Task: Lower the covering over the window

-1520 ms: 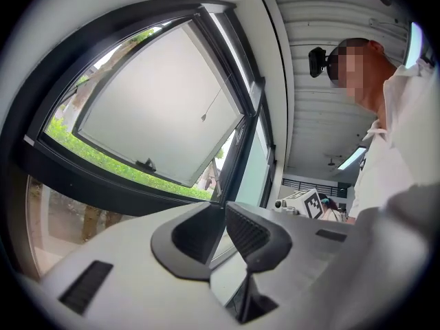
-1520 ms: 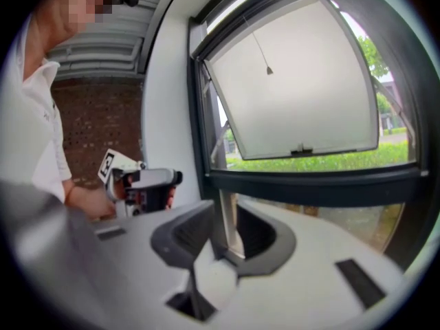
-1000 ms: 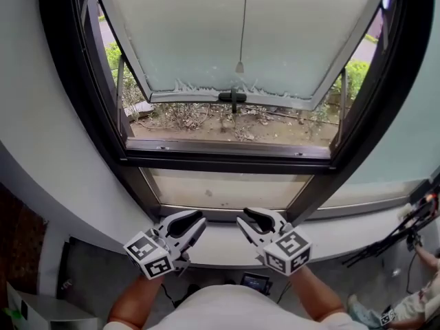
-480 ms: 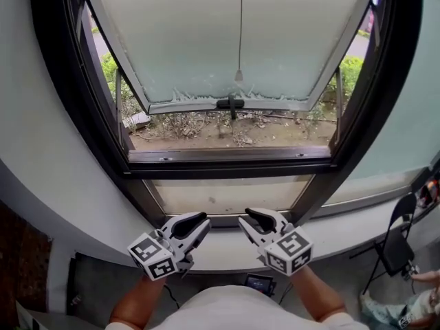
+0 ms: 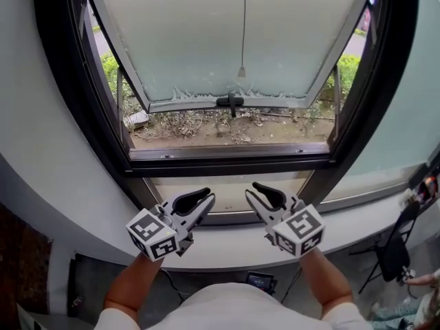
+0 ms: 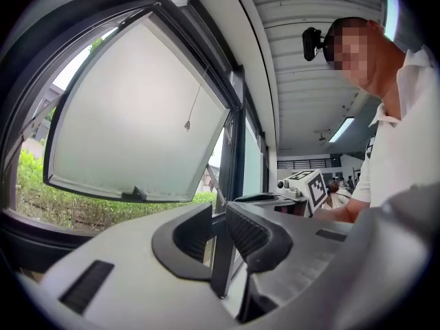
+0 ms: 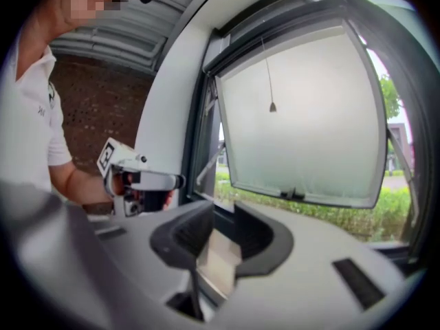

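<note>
Thin pull cord with its little cone-shaped weight hangs well above and ahead of the white left gripper and right gripper, both with jaws slightly apart, holding nothing.

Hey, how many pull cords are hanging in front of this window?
1: the pull cord hangs before the middle of the frosted pane. Its top is out of frame, so more may be hidden.

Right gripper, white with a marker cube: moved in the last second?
Yes, upward. The right gripper now has its fingers over the pale lower pane, past the dark bottom window frame where they stopped before.
</note>
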Demonstrator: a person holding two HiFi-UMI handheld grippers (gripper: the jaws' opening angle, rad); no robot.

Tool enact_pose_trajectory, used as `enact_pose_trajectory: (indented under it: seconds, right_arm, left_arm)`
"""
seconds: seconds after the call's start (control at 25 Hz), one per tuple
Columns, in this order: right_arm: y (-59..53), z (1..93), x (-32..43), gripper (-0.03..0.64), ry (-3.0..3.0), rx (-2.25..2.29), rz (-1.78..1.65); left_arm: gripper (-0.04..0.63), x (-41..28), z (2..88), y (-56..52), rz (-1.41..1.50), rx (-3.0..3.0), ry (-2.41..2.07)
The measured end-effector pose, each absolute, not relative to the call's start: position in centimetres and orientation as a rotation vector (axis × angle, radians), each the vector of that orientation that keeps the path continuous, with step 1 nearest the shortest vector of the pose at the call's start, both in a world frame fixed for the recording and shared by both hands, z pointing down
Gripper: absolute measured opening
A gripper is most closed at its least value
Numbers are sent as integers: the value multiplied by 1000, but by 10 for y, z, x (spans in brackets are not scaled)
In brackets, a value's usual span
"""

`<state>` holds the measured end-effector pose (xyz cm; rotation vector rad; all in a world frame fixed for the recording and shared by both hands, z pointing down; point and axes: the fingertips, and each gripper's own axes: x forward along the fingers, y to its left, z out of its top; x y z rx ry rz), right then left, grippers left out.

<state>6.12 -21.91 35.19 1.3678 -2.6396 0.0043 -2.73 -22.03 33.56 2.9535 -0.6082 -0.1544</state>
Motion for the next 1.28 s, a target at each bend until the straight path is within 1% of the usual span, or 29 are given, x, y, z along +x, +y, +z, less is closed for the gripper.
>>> enact_pose_trajectory:
  seconds: [0.32, 0.64, 0.84, 1.08, 1.28]
  right_arm:
    - [-242, 296, 69, 98, -2616, 1415, -180]
    - [-261, 252, 67, 98, -2554, 1388, -373]
    - [-271, 227, 69, 98, -2493, 1384, -488]
    - [-282, 190, 73, 98, -2417, 1386, -613]
    - [-294, 156, 83, 98, -2371, 1420, -701]
  left_arm:
    - [71, -19, 288, -243, -122, 3078, -661]
    - [69, -22, 236, -268, -102, 3210, -821]
    - [69, -25, 204, -283, -25, 3321, -983]
    - [69, -21, 158, -287, 35, 3440, -1039]
    - [71, -11, 130, -297, 156, 3565, -1106]
